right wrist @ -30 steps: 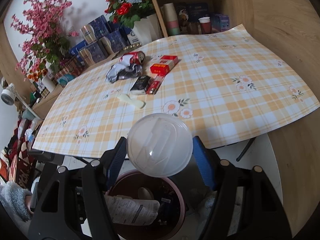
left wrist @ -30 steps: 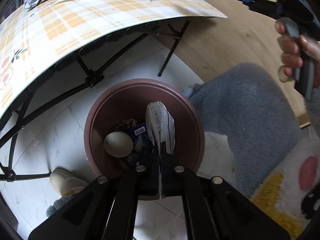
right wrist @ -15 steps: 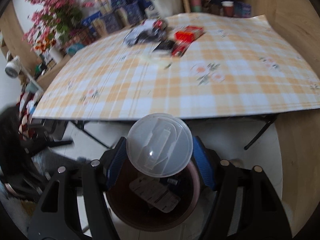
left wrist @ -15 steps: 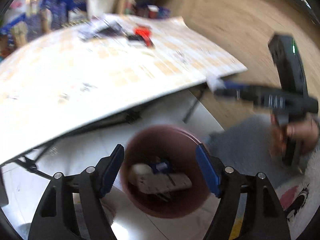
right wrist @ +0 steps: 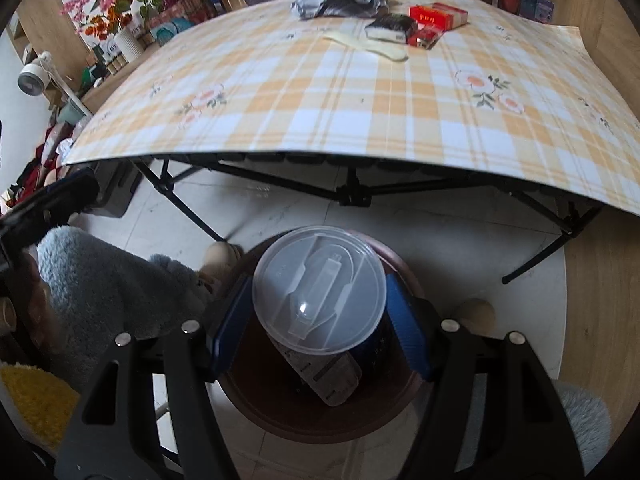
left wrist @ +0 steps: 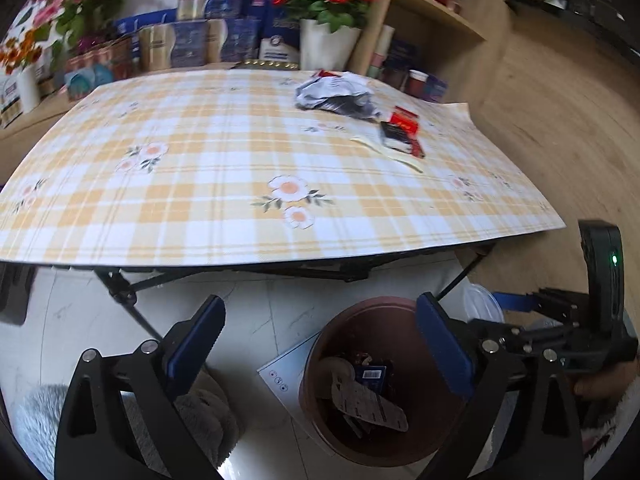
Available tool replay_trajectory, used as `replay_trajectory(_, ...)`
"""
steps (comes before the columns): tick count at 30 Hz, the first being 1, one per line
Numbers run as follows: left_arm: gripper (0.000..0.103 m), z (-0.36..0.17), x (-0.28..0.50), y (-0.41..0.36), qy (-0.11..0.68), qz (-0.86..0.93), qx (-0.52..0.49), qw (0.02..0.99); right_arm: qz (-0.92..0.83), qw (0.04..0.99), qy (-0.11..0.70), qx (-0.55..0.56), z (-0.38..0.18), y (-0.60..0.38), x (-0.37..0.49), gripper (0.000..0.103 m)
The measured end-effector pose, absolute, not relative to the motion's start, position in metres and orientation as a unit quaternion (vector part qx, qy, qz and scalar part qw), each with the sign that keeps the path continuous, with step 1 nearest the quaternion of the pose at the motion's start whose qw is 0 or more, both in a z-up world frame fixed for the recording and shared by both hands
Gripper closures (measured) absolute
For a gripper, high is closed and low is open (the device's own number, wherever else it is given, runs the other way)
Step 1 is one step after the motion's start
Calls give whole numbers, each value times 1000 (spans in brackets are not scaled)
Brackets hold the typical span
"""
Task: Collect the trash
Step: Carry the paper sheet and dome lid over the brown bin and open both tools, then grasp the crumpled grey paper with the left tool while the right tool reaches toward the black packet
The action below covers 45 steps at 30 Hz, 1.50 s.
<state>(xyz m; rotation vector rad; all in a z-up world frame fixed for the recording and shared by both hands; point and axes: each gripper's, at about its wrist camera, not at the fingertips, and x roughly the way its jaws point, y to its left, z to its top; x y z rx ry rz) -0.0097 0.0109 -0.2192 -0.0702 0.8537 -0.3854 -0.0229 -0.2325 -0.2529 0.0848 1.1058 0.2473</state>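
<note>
Now R tongs [right wrist: 320, 334] grip clear lid [right wrist: 320, 290] over bin [right wrist: 404, 408].

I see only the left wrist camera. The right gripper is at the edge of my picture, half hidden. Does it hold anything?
Observer: Yes. The right gripper is shut on a clear round lid.
Operator: Where is the lid relative to the bin?
Observer: In the right wrist view it is in front of the bin mouth and hides most of it. I cannot tell how high it is.
Operator: Is anything on the floor that I miss?
Observer: A beige ball lies beside the bin, behind the gripper in your view.
</note>
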Motion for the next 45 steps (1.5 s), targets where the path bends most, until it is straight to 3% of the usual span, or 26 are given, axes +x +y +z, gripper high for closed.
replay_trajectory(2,9,-223,-8,11,418,-182,-37,889,113,841,528,35,-256,-232,-24,35)
replay_trajectory(7,8,-224,-8,10,417,-174,-31,892,110,841,529,25,-258,-229,-25,9)
replay_trajectory(9,8,-224,-8,10,414,-172,-31,893,109,843,527,22,-257,-229,-24,6)
replay_trajectory(22,8,-223,-1,17,418,-163,-45,893,82,876,472,50,-224,-259,-12,6)
replay_trajectory(29,8,-195,20,23,390,-183,-85,898,49,908,412,68,-190,-291,5,6)
replay_trajectory(34,8,-170,65,21,386,-198,-130,892,17,922,371,112,-176,-319,20,6)
replay_trajectory(38,9,-166,125,11,427,-208,-201,857,-12,920,360,151,-178,-340,35,6)
replay_trajectory(42,23,-176,188,-1,455,-213,-307,808,-9,913,370,171,-186,-350,43,6)
replay_trajectory(45,27,-182,224,-14,457,-218,-358,785,-31,920,366,136,-188,-348,44,6)
